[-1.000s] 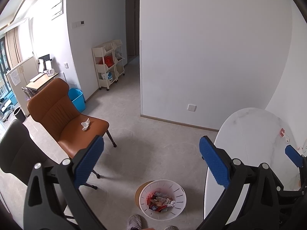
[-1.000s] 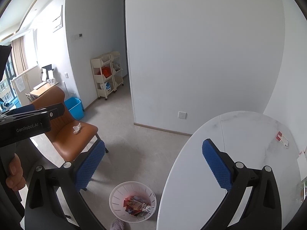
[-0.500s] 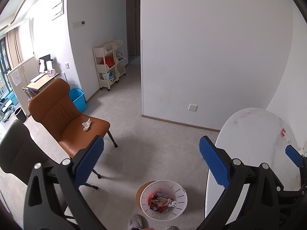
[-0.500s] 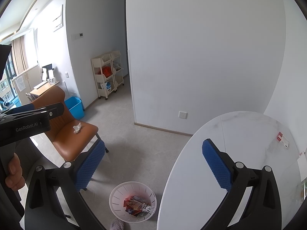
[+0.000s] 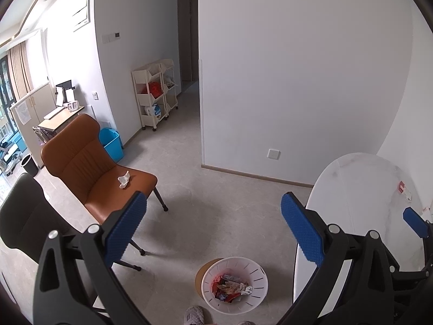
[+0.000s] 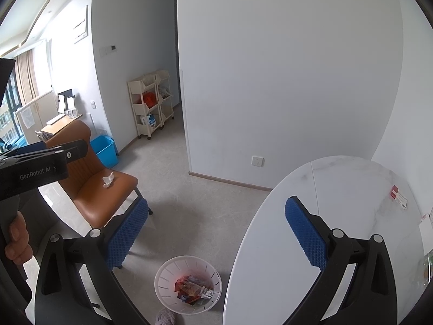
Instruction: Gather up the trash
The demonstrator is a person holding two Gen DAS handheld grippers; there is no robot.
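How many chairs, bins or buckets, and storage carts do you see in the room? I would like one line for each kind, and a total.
Chairs: 2, brown chair and dark chair.
Bins or buckets: 3, white trash basket, blue bucket, black bin.
Storage carts: 2, front cart, rear cart.
Total: 7.

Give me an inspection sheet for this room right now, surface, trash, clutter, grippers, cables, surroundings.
Surface: white table, mostly bare; grey floor.
Job's things: crumpled tissue on the brown chair; red-and-white packet on the table; white bin on the floor, holding wrappers.
Clutter: papers at the table's right edge, unclear.
Grippers: left gripper open, empty; right gripper open, empty.
Cables: nothing seen.
Surroundings: black chair, blue tub, shelf cart, hallway.
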